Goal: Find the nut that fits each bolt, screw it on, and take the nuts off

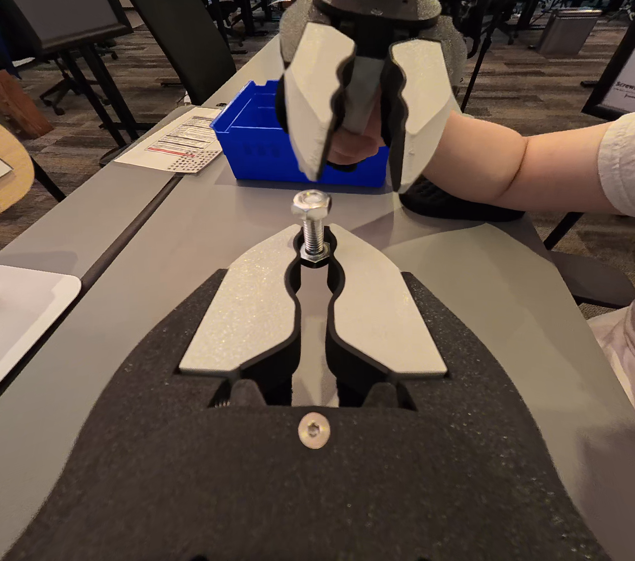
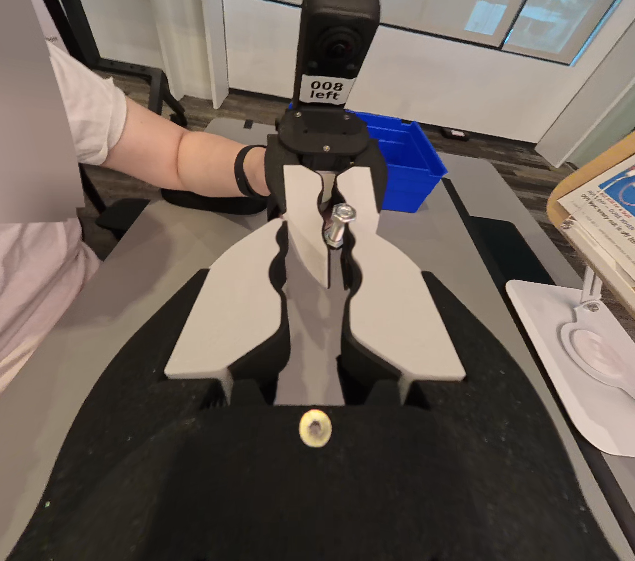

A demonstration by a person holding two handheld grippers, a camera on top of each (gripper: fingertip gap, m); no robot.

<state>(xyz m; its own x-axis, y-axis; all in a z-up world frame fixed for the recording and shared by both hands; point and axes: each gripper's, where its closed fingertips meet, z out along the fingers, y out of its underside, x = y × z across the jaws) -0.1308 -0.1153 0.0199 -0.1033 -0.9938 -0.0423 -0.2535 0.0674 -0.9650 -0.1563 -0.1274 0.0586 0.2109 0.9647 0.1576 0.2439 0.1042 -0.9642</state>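
Observation:
A silver hex bolt (image 1: 311, 214) stands head up, with a nut (image 1: 314, 256) low on its thread. My left gripper (image 1: 314, 230) is shut on the nut and holds the bolt above the grey table (image 1: 154, 252). My right gripper (image 1: 355, 180) faces it, open, its tips just above and behind the bolt head, not touching it. In the right wrist view my right gripper (image 2: 326, 228) is open, and the left gripper (image 2: 333, 273) reaches in between its fingers (image 2: 233, 297). The bolt (image 2: 340, 221) and nut (image 2: 330, 240) show there, tilted.
A blue bin (image 1: 247, 146) (image 2: 409, 173) stands on the table behind the grippers. A printed sheet (image 1: 182, 142) lies at its left. A white stand base (image 2: 567, 355) (image 1: 27, 304) sits at the table's side. The person's arms (image 1: 515, 166) (image 2: 171, 163) reach in.

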